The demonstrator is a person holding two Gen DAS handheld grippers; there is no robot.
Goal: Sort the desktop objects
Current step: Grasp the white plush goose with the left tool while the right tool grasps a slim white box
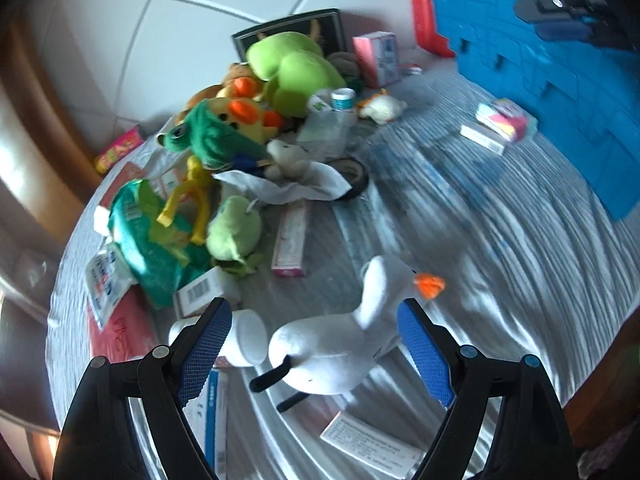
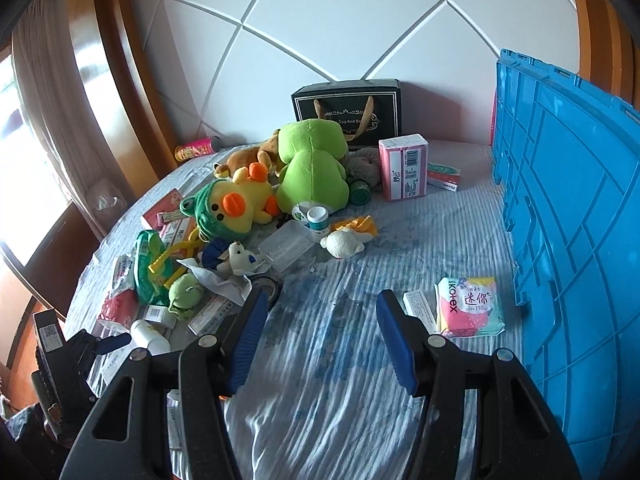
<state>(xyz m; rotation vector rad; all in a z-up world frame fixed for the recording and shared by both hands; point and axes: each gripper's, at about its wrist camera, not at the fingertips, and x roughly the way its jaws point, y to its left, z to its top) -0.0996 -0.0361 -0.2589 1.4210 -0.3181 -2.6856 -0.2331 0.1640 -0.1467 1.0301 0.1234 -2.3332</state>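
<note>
A large blue ribbed plastic crate point(image 2: 568, 240) stands along the right edge of the cloth-covered worktop point(image 2: 340, 360). A big green plush frog point(image 2: 312, 168) sits near the far edge. Near the front edge, a white plush goose with orange beak point(image 1: 344, 336) lies between the left hand-held gripper point(image 1: 316, 356)'s spread fingers, ungrasped. The right hand-held gripper point(image 2: 320, 336) is released over bare cloth.

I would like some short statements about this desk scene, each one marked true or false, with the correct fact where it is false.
1. The left gripper is open around the white plush goose with an orange beak. True.
2. The right gripper holds the pink Kotex pack. False: it is open and holds nothing; the pack lies on the cloth.
3. The big blue plastic crate is on the right side. True.
4. The large green plush frog lies inside the crate. False: it sits in the pile before the black gift bag.
</note>
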